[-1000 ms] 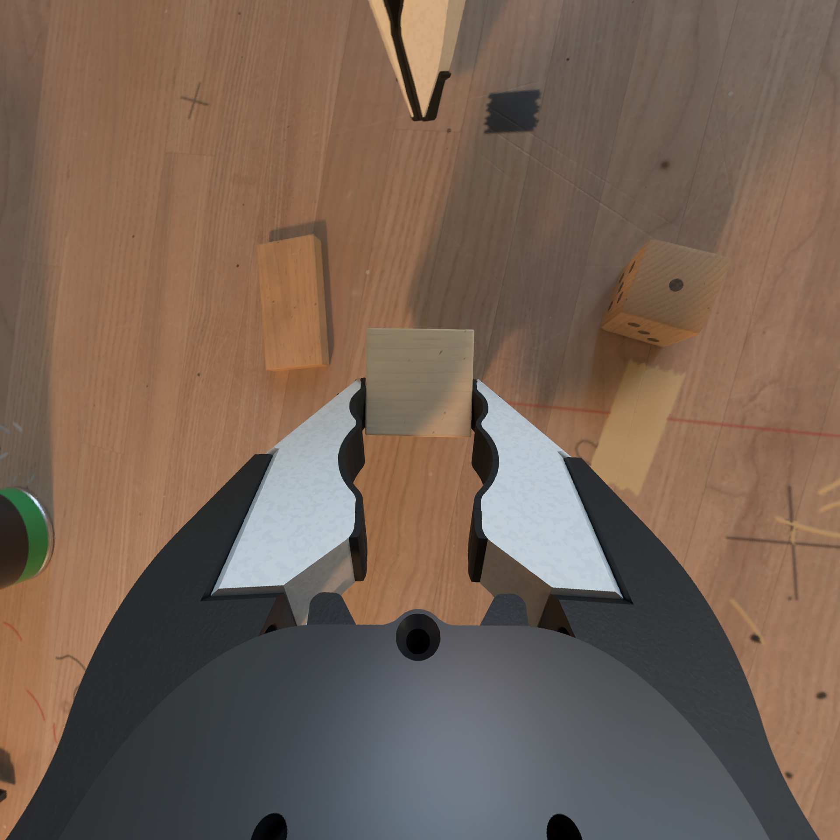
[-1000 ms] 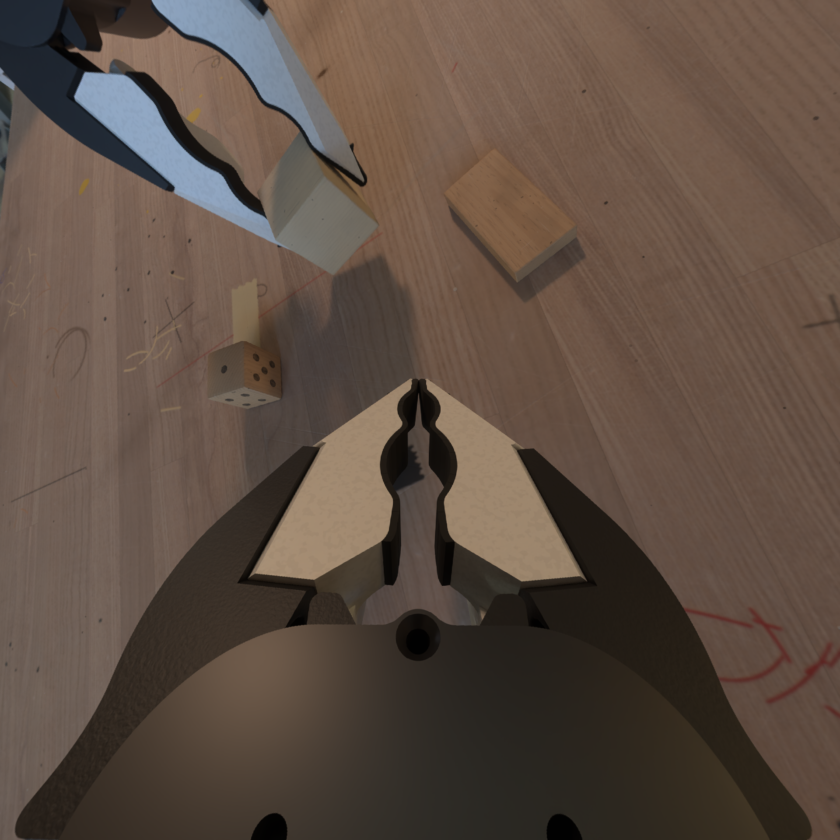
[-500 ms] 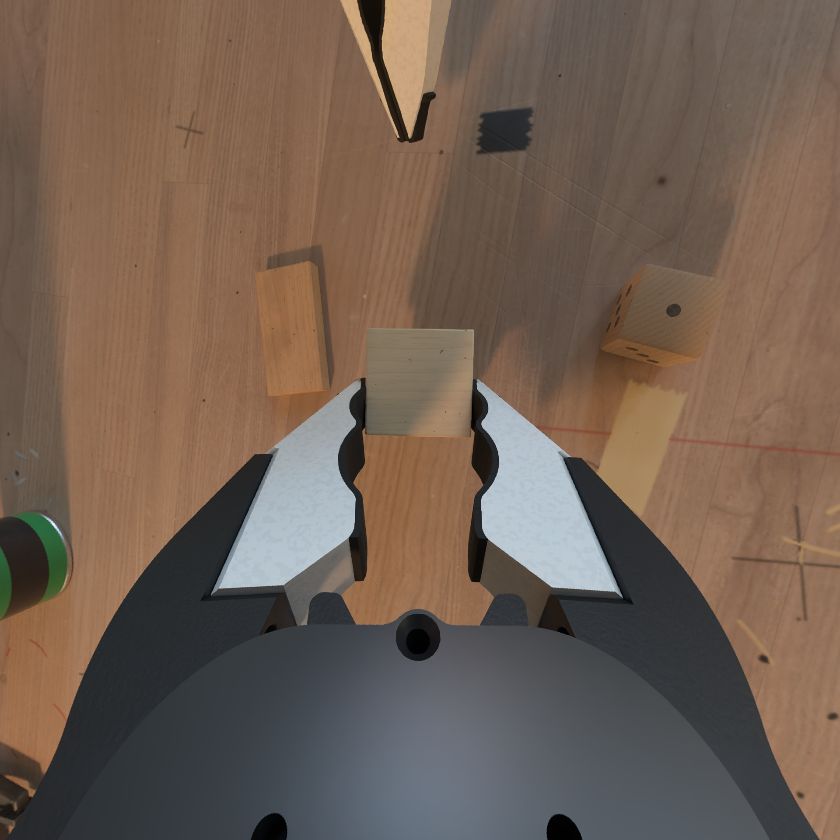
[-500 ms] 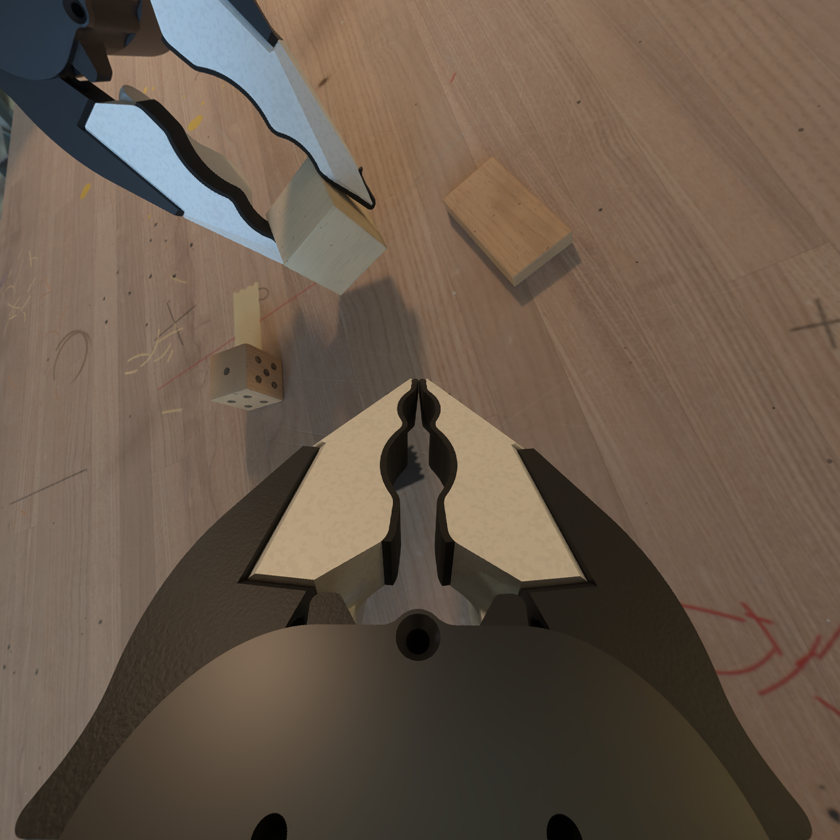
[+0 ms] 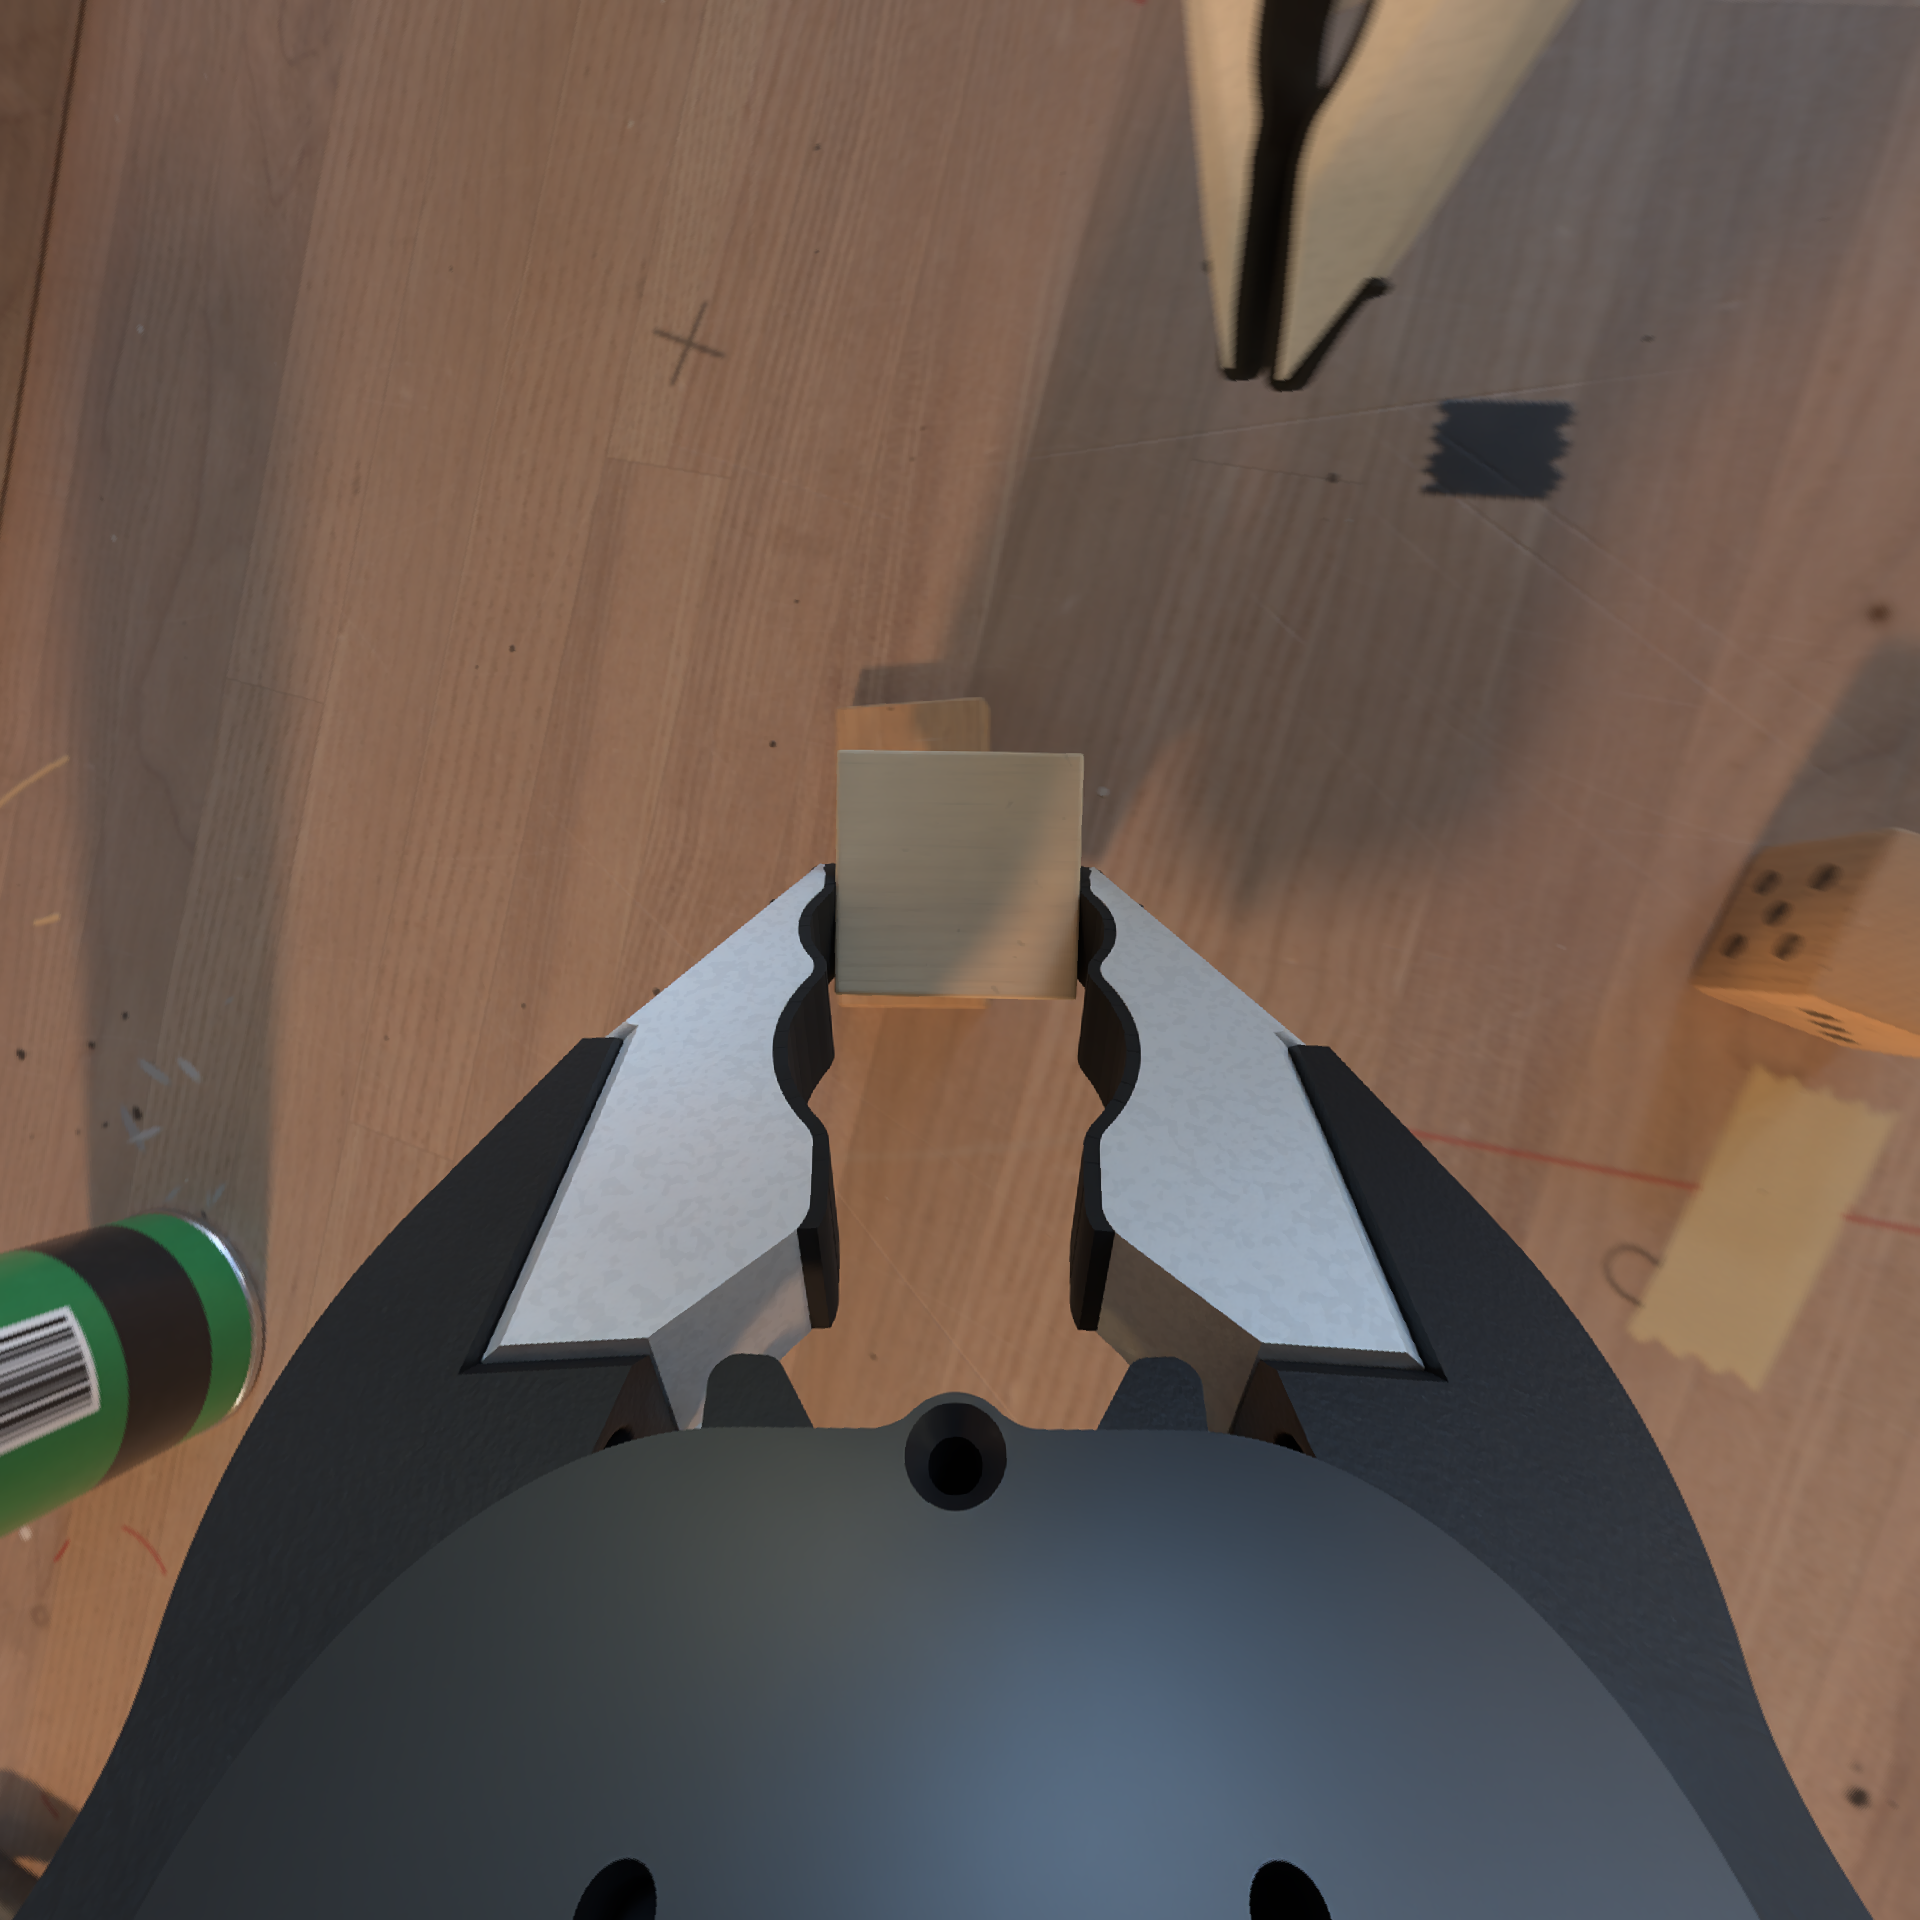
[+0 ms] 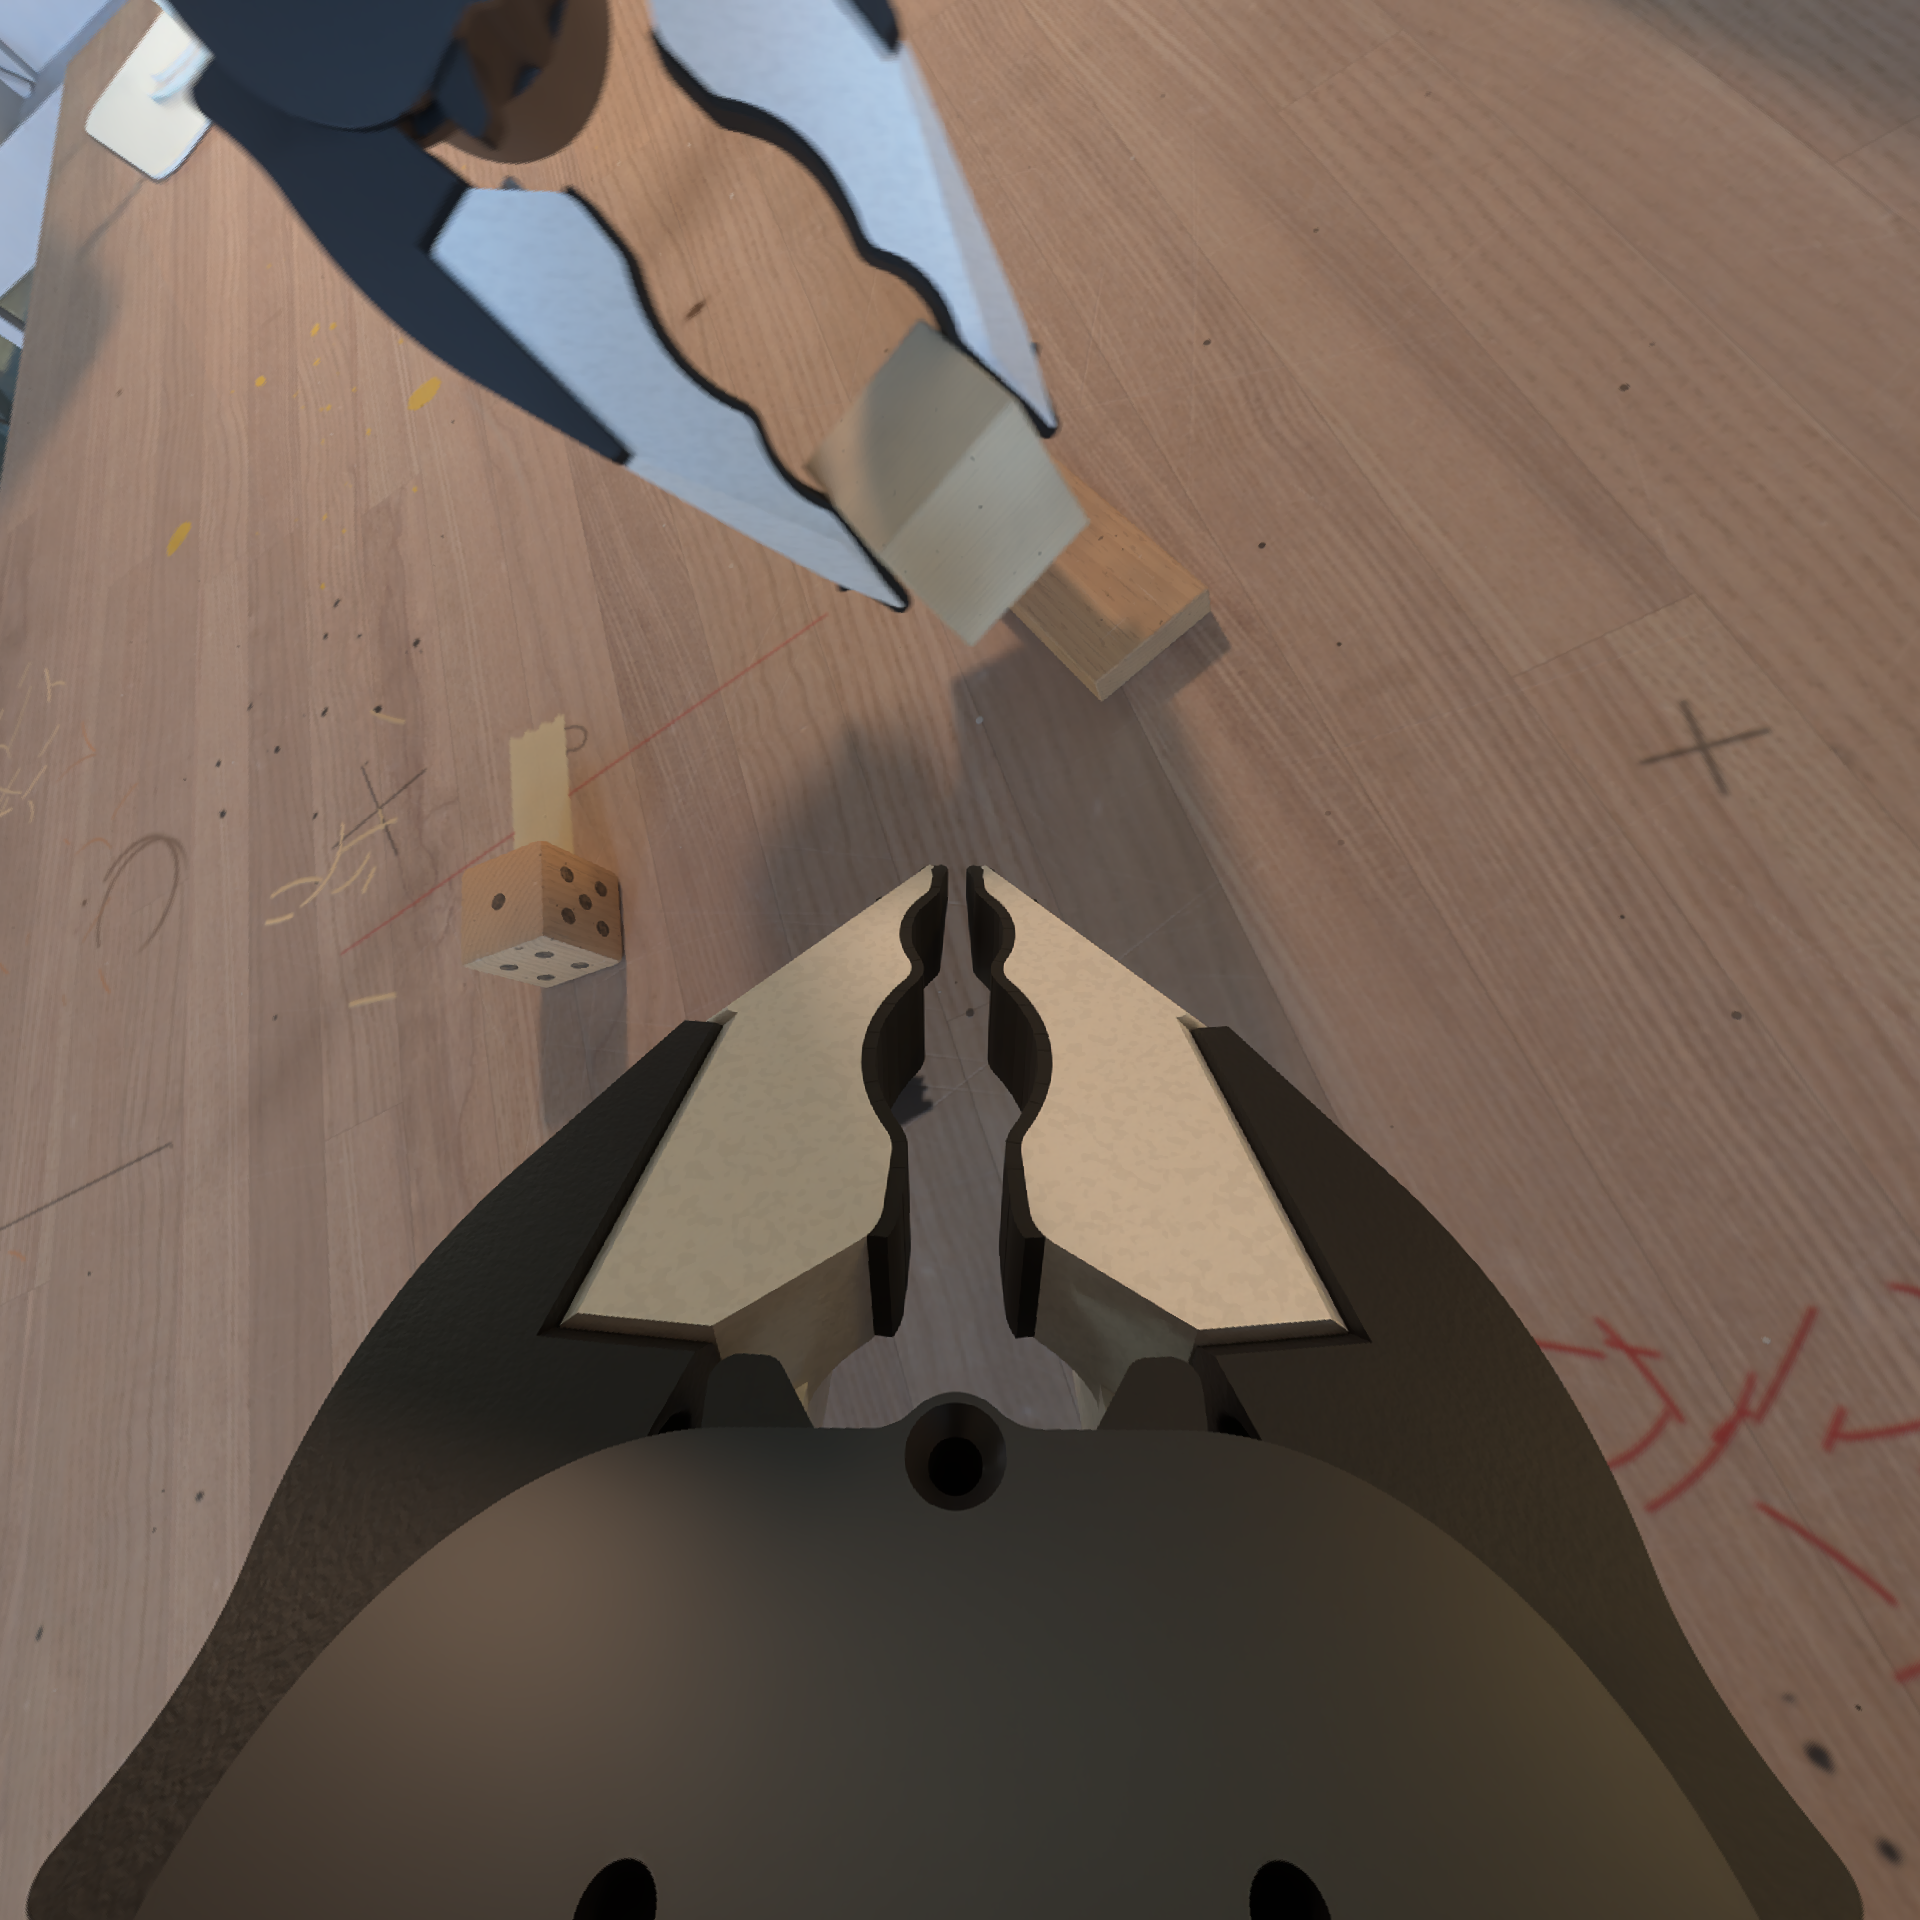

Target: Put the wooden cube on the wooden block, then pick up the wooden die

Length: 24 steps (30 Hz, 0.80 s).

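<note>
My left gripper (image 5: 956, 878) is shut on the pale wooden cube (image 5: 958, 821), which it holds by its two sides. The cube hangs over the orange-brown wooden block (image 5: 914, 722), and only the block's far end and a near sliver show. In the right wrist view the left gripper (image 6: 966, 509) holds the cube (image 6: 956, 520) tilted over the block's (image 6: 1127, 608) near end; I cannot tell if they touch. The wooden die (image 5: 1818, 935) (image 6: 545, 920) lies on the table. My right gripper (image 6: 956, 883) is shut and empty, right of the die; it also shows in the left wrist view (image 5: 1268, 374).
A green and black can (image 5: 114, 1351) lies at the left. A yellowish tape strip (image 5: 1756, 1226) (image 6: 540, 779) sits by the die, and a dark tape patch (image 5: 1496, 449) beyond. A white object (image 6: 145, 125) lies at the table's far left corner.
My left gripper has carried the cube sideways from beside the block to over it, and the die has slid to the right edge of its view. The right gripper stays shut.
</note>
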Motion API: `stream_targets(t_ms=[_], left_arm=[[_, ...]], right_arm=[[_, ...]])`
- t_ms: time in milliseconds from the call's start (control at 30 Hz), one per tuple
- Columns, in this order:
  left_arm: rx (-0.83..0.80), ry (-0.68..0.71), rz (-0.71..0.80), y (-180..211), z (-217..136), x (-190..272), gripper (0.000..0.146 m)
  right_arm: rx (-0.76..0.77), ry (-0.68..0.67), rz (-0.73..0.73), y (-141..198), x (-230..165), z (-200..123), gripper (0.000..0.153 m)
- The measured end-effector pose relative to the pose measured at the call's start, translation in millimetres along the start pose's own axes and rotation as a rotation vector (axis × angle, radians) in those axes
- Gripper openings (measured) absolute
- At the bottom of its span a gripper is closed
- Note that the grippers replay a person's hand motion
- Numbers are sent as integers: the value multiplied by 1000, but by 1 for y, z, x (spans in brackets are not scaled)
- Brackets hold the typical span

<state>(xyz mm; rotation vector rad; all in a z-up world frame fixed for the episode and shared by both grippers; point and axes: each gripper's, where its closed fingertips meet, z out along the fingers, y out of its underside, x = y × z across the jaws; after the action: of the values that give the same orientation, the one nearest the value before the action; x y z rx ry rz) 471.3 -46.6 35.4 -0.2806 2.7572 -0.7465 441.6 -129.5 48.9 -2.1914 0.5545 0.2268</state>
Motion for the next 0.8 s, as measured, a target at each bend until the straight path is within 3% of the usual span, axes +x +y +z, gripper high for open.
stream_targets(t_ms=[200,267,333,633,800], left_arm=[[-28,21,-44,2,19,-15,45],[5,11,-70,0,15,-19,79],[35,7,-85,-4,5,-16,89],[93,184,53,-16,-41,93,90],[57,190,247,-10,-39,145,84]], right_arm=[[7,-3,-1,-1,-1,-2,3],[10,-3,0,-2,0,-3,3],[14,-5,1,-2,0,-3,3],[4,-6,0,-1,-1,-1,4],[-2,-8,-1,0,-2,1,4]])
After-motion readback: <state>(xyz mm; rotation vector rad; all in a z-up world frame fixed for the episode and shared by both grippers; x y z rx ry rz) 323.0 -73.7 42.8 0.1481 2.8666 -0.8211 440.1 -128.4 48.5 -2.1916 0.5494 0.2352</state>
